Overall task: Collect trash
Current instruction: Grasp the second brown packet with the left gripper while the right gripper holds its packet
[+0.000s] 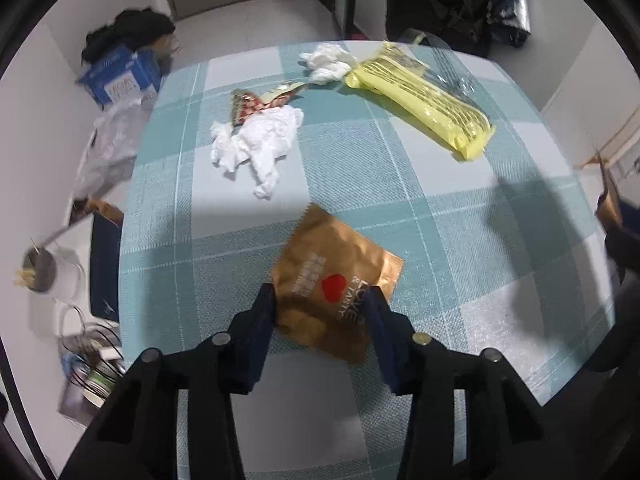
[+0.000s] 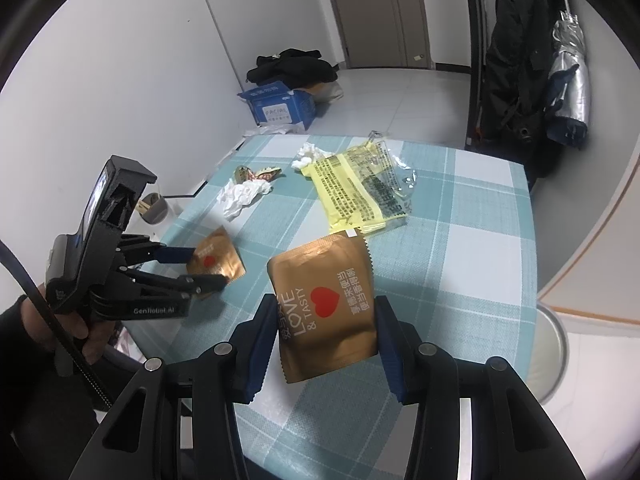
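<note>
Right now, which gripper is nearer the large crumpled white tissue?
Left. The left gripper sits at a gold packet just short of the crumpled tissue; the right gripper holds another gold packet farther back.

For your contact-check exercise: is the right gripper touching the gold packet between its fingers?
Touching. The right wrist view shows the right gripper with both pads pressed against the gold packet, held off the table.

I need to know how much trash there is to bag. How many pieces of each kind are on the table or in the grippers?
Gold snack pouches: 2, one in the right gripper, one between the left gripper's fingers
Crumpled white tissues: 2
Yellow packet: 1
Red-patterned wrapper: 1
Total: 6
</note>
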Demonstrator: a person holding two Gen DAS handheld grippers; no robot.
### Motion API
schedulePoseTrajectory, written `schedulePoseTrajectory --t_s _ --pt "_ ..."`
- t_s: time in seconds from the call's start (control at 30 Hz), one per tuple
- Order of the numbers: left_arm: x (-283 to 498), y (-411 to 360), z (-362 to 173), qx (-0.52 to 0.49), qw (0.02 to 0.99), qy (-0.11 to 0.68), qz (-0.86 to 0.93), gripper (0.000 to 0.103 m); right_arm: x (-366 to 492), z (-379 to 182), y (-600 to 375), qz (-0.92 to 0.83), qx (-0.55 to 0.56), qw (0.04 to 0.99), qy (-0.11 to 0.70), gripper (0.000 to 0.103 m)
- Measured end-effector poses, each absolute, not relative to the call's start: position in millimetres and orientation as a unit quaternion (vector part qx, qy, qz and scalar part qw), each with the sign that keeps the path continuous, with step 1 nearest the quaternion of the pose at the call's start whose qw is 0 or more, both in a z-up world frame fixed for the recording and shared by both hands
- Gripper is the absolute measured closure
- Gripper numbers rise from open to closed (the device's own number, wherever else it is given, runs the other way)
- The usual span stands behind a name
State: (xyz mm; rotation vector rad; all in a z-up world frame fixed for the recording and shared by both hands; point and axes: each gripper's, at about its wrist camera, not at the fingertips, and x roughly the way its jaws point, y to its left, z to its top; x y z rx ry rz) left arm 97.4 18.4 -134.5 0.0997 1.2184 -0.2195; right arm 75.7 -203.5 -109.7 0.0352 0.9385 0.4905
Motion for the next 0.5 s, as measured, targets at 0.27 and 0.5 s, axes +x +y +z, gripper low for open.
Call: schedulePoseTrajectory --t_s 0.27,0.5 --pt "96.5 20.9 -135.0 0.019 0.817 0.567 -0.104 0.070 74.6 -108.9 -202.0 0.237 0.016 0.863 0.446 0.057" --pt "96.8 20.8 -137.8 0.042 0.823 0.559 -0.094 0.027 75.2 -107.4 -202.1 0.237 0.020 0.865 0.443 0.057"
